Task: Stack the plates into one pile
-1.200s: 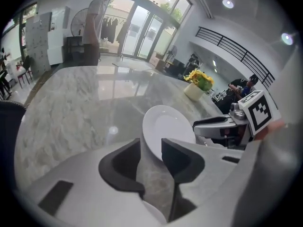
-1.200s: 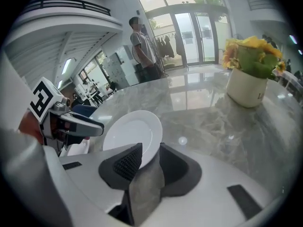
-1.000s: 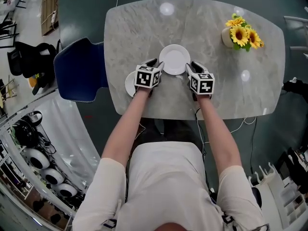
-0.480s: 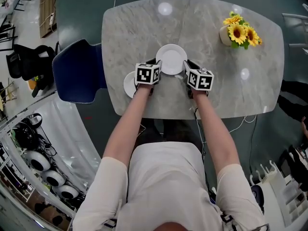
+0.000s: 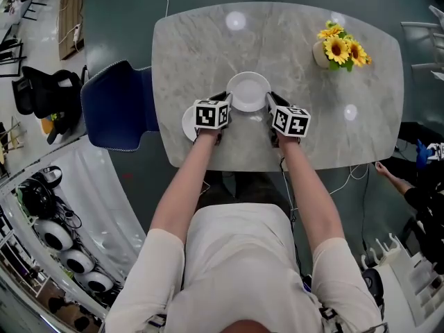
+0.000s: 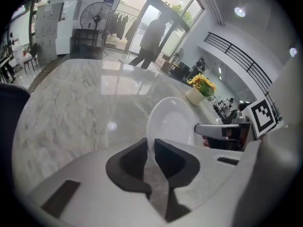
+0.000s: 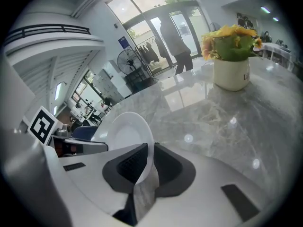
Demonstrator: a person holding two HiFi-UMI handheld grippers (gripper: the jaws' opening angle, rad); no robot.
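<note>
A white plate (image 5: 248, 91) lies on the marble table (image 5: 312, 137) between my two grippers. My left gripper (image 5: 225, 101) holds its left rim and my right gripper (image 5: 270, 103) its right rim. Both pairs of jaws have just been closing with the rim between them. In the left gripper view the plate (image 6: 173, 124) rises edge-on from the narrow gap of the left gripper (image 6: 150, 148). In the right gripper view the plate (image 7: 125, 131) stands likewise in the right gripper (image 7: 150, 157). A second white plate (image 5: 187, 122) lies by the table's near left edge, partly hidden under my left gripper.
A vase of sunflowers (image 5: 340, 49) stands at the far right of the table. A blue chair (image 5: 114, 106) is at the table's left side. A person (image 6: 151, 37) stands by the glass doors far off.
Both grippers' jaws have narrowed onto the plate's rim. The hands have stayed about where they were beside the plate.
</note>
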